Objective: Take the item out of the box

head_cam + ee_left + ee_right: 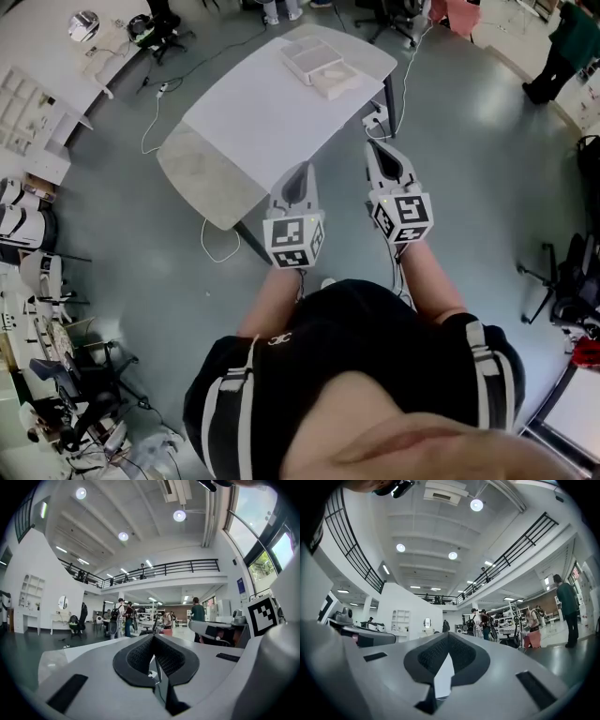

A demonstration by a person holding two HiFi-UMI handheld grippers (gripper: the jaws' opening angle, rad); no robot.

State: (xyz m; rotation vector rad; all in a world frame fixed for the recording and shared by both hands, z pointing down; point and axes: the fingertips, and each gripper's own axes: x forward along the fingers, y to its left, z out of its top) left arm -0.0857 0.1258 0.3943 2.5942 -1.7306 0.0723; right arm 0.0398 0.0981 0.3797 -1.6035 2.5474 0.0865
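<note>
A shallow white box [309,58] lies at the far end of the white table [253,122], and a pale flat piece [336,82] rests beside it. What is inside the box is too small to tell. I hold both grippers side by side over the table's near edge, far from the box. The left gripper [298,171] points toward the table with its jaws together and nothing between them [153,638]. The right gripper [385,150] is also shut and empty [448,635]. Both gripper views look up across the hall, so neither shows the box.
A power strip [375,120] and cables lie on the floor by the table's right leg. Desks and shelving [37,103] line the left side. A person [562,47] stands at the far right. Several people [123,617] stand across the hall.
</note>
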